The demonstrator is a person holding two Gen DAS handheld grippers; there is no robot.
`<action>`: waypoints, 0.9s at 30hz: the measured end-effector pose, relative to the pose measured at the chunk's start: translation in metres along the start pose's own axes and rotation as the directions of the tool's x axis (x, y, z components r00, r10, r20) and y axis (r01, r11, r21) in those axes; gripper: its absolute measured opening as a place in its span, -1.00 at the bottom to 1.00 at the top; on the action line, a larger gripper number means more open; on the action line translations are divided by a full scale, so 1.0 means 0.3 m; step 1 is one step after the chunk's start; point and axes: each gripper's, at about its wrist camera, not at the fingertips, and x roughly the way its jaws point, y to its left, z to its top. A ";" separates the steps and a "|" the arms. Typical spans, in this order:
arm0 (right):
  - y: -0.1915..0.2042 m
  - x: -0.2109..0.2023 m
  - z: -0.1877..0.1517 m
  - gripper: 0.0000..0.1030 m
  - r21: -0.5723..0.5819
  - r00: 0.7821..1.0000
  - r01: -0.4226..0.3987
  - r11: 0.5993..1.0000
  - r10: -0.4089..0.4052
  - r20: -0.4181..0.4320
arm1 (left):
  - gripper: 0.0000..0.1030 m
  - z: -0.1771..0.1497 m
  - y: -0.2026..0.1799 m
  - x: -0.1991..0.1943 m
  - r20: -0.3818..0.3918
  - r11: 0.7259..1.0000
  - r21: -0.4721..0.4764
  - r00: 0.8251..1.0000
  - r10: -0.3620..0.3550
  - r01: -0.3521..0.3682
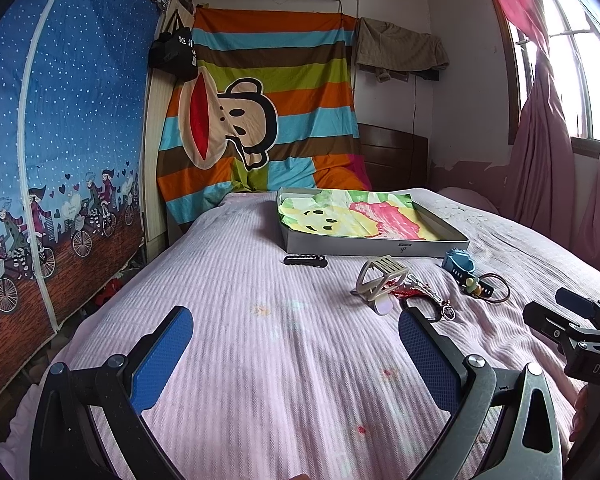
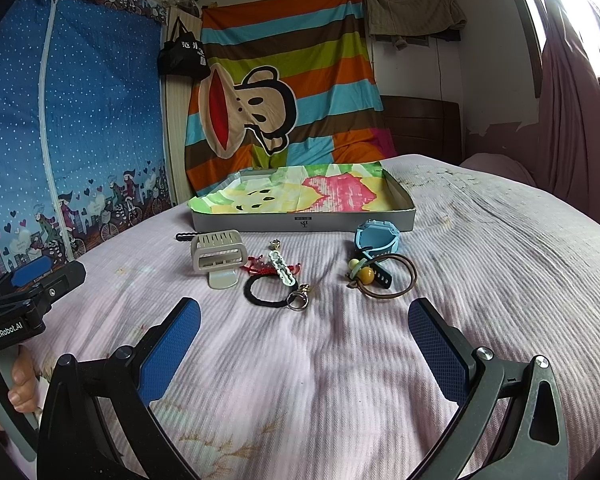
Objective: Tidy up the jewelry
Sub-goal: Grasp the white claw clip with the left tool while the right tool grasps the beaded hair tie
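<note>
While your left gripper (image 1: 296, 344) and right gripper (image 2: 304, 328) hover above the pink ribbed bedspread (image 2: 480, 280), both have their blue-padded fingers spread wide and hold nothing. Ahead of you lies the jewelry. A beige claw hair clip (image 2: 218, 258) sits leftmost, with a black hair clip (image 1: 305, 260) behind it. Beside the beige clip lie a white chain-link clip over red cord (image 2: 282, 266), a black elastic hair tie (image 2: 266, 290) and a small metal ring (image 2: 298, 302). Further right, a light-blue watch (image 2: 376, 236) rests near a brown cord bracelet with yellow beads (image 2: 384, 276). Behind everything stands a shallow grey box lined with colourful cloth (image 2: 304, 224), nothing in it but the cloth.
</note>
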 end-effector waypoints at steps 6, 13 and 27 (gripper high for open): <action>-0.018 -0.003 0.019 0.98 0.024 1.000 0.000 1.000 0.000 0.008 | 1.00 0.017 -0.007 0.028 -0.025 1.000 0.001 0.999 -0.022 0.022; -0.024 0.024 0.049 0.98 0.009 1.000 0.016 1.000 -0.016 0.001 | 1.00 0.062 -0.018 0.079 -0.052 0.998 -0.027 0.997 -0.060 0.059; -0.087 0.214 0.153 0.92 -0.020 0.993 -0.050 0.999 0.048 -0.112 | 1.00 0.155 -0.077 0.318 -0.211 0.984 -0.043 0.962 -0.176 0.171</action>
